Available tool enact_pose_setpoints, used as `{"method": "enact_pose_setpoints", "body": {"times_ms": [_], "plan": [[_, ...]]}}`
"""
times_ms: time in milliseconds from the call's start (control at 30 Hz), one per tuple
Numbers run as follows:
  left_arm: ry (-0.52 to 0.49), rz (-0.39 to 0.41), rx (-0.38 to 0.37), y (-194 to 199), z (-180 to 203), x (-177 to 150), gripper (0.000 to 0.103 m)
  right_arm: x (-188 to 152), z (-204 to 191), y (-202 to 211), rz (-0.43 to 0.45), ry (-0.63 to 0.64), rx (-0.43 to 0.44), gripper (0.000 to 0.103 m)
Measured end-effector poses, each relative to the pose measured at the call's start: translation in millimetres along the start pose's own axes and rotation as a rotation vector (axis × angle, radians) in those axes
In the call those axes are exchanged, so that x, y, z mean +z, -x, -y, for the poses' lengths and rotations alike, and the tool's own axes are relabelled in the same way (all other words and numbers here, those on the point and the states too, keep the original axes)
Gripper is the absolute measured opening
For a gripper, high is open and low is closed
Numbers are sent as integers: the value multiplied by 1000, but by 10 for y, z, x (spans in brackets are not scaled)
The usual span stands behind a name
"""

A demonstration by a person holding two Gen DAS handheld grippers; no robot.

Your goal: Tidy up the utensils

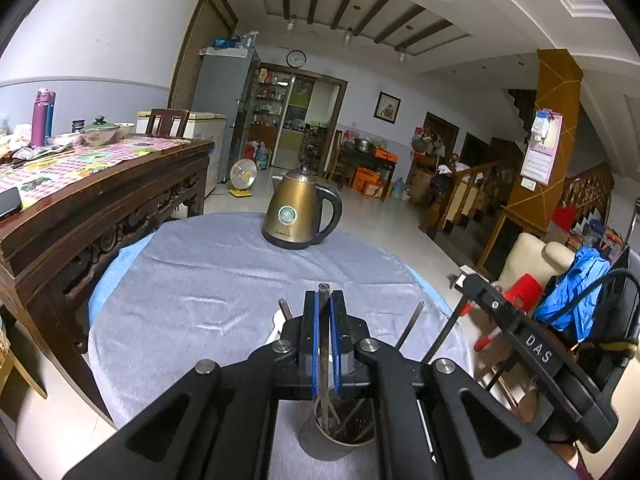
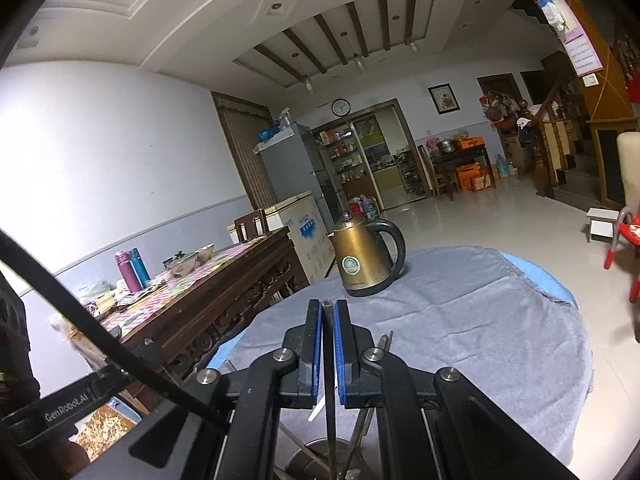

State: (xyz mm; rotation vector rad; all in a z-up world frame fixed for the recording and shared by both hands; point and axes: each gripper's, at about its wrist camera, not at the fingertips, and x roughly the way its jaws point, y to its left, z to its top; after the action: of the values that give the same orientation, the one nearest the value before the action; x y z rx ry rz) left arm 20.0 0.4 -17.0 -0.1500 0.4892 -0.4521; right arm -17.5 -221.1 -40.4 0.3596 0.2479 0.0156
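glossy brass-toned metal kettle (image 1: 300, 208), matt grey cloth (image 1: 208, 280)

One bronze-coloured metal electric kettle with a black handle (image 1: 298, 208) stands on the round table covered in grey cloth (image 1: 208, 280). Nearer than the kettle, one grey perforated metal utensil cup (image 1: 320, 438) holds about five thin dark metal chopsticks (image 1: 409, 328); their exact number is hard to tell. Left of the kettle, one carved dark wooden table (image 1: 120, 200) carries two tall bottles, one purple (image 1: 39, 120) and one blue (image 1: 50, 114).
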Motion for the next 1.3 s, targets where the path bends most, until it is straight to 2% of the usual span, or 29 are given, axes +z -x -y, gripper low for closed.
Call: {"method": "enact_pose_setpoints", "body": {"times_ms": [367,400,433,500,633,667,933,1133,1300], "plan": [[-2,-38,-58,45,-36,-84,6,73,34,26,-11,-22,27,8],[-4,-37,-59,53,-37,-94,7,86,57,38,-10,-27,26,12],[-11,-33,-56,69,-38,-103,7,103,88,48,-12,-37,32,25],[-23,-25,-43,97,-36,-110,12,141,164,82,4,-68,32,31],[-25,-4,-17,154,-71,-103,37,232,318,181,43,-96,-8,30],[-25,5,-2,168,-94,-98,39,253,368,199,50,-107,-19,30],[17,6,64,163,-331,-79,47,338,648,250,56,-166,-83,30],[47,-28,110,88,-514,-124,52,272,815,182,5,-213,-94,30],[59,-78,139,-47,-634,-209,53,200,905,91,-48,-231,-93,30]]}}
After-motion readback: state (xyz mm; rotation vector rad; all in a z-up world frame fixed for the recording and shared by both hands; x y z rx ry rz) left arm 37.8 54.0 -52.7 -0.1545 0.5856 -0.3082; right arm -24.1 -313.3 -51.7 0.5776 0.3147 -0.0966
